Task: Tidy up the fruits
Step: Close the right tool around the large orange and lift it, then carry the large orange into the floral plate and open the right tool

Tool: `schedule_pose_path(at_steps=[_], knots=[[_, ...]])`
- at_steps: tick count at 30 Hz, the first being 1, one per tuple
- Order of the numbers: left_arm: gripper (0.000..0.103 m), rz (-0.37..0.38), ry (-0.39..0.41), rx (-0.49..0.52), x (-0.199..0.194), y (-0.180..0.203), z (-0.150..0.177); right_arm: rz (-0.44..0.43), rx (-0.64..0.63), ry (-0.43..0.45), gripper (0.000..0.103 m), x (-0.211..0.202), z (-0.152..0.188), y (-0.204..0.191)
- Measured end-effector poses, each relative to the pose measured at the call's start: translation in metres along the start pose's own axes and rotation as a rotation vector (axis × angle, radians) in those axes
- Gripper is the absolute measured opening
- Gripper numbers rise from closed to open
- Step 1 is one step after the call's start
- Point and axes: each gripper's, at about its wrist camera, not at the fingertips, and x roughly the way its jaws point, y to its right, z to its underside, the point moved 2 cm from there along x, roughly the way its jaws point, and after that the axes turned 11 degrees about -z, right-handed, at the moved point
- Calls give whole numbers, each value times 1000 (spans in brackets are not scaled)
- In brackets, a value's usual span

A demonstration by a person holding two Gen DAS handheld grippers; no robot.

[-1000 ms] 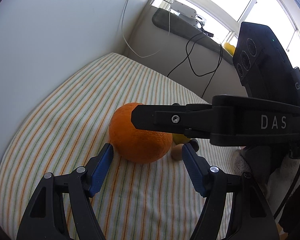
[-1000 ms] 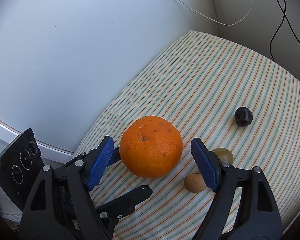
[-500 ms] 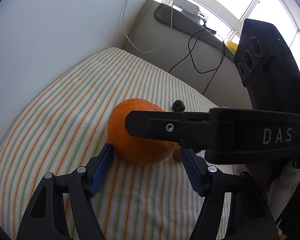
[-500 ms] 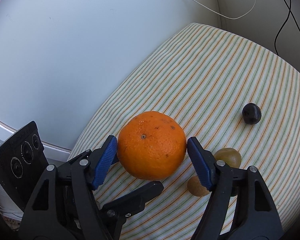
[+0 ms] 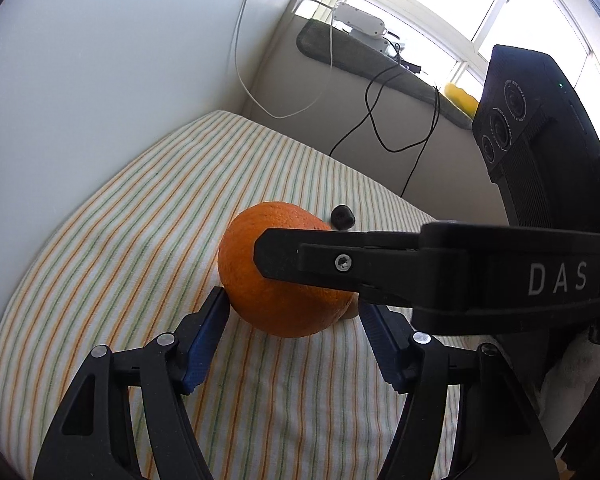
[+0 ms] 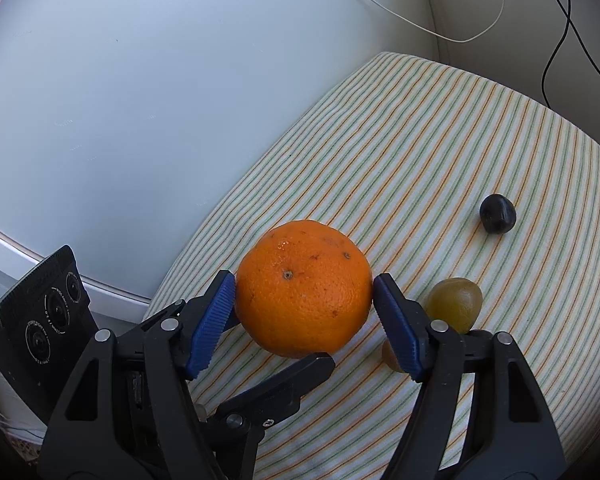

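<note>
**Orange clamped between right fingers on striped counter**

Round, dimpled orange fruit [image 6: 303,288] in the middle of the striped cloth, pressed on both sides by the blue-padded fingers [image 6: 214,318] of the right gripper [image 6: 304,300]; closed on the fruit, pads touching peel left and right. Whether resting on the cloth or just lifted off it: cannot tell. Same orange [image 5: 268,276] in the left wrist view, partly hidden behind the right gripper's black arm marked "DAS" [image 5: 440,272]. Left gripper [image 5: 292,312] spread wide, its blue fingers [image 5: 204,344] flanking the lower part of the fruit, one pad close to or touching the peel, the other apart from it.

Just beside the orange on its right, a small olive-green oval fruit [image 6: 454,304], and near it a small brown fruit [image 6: 392,356] half hidden behind the right finger. Farther off, well apart, a small dark purple-black fruit [image 6: 497,213], seen beyond the orange [image 5: 342,216] in the left view.

Beneath all, the counter covered in cream cloth with orange and green stripes [image 6: 440,152]. Behind, a pale wall, a white cable [image 5: 256,80], black cables [image 5: 384,132] and a bright window [image 5: 440,4].
</note>
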Motion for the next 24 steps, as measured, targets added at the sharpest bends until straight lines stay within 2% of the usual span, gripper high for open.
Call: schedule_pose_path(at_steps=[13,24], knots=[[66,44,43,78,-23,55,-1,-12,16,80,74,-62,21,-1],[66,115,41,151,-19,120,0,25,45,143,74,-128,53,18]])
